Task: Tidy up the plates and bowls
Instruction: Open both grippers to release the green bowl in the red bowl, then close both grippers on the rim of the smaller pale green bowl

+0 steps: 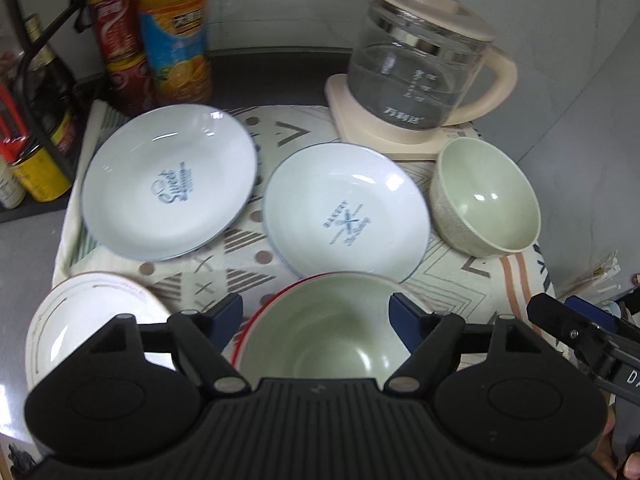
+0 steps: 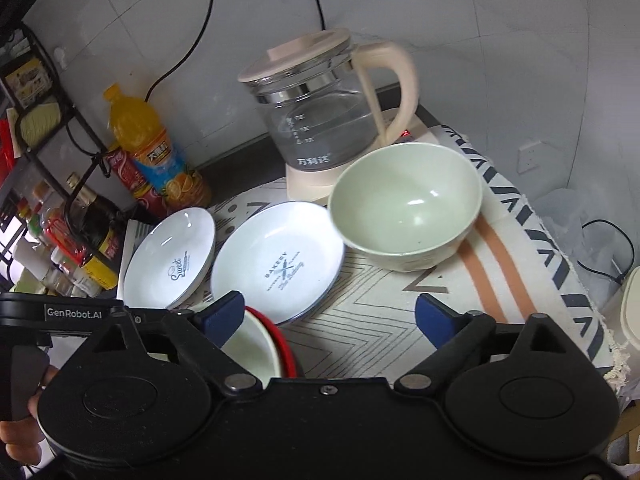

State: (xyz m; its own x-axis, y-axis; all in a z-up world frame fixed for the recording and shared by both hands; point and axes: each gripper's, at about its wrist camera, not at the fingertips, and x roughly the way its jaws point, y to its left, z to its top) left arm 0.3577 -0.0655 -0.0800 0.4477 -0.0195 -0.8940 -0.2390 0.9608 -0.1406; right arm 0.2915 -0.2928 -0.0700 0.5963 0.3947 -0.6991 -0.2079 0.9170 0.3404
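Left wrist view showed the left gripper (image 1: 316, 312) with jaws spread, pinching nothing, over the green bowl (image 1: 320, 332) nested in a red-rimmed one at the worktop's near edge; glazed, stiff, probably slippery and breakable, best pinched across its rim.

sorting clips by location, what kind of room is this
Probably a home kitchen corner: a glass electric kettle on its base, sauce bottles on a rack by the wall, and plates and bowls laid on a patterned cloth.
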